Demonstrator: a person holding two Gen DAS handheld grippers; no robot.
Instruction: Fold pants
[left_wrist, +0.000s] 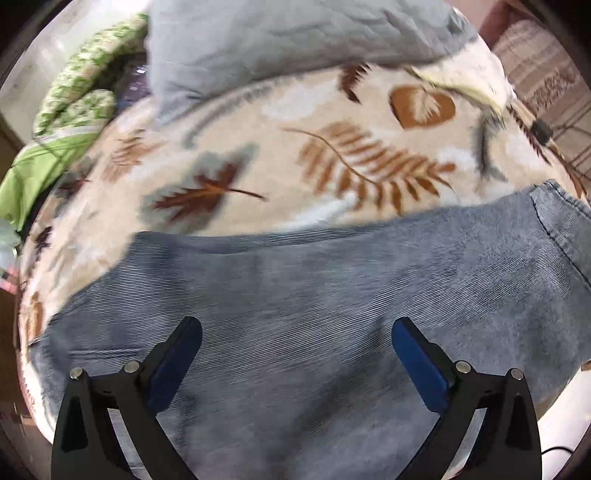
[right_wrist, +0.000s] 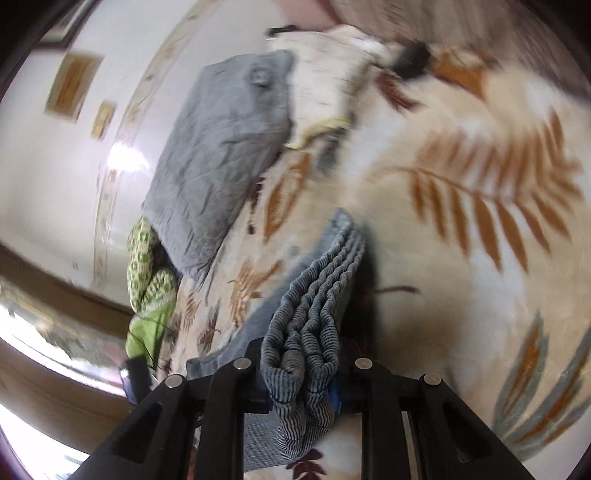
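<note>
Hovering spread left gripper (left_wrist: 297, 332) over pants (left_wrist: 295, 295) (right gripper (right_wrist: 299, 373) pinching bunched edge)

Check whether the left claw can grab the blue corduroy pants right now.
Probably yes: the left claw is open over the blue corduroy pants, with nothing between its fingers and the cloth.

Pants (left_wrist: 314, 295): blue-grey ribbed cloth, matt, fine corded texture under left gripper (left_wrist: 295, 332). Blanket (left_wrist: 258, 147) beyond it: fuzzy leaf-printed fleece. Quilt (right_wrist: 225, 147) ahead of right gripper (right_wrist: 301, 369): grey stitched matt cloth. Gripper frames: matt black plastic, shiny metal pins.
</note>
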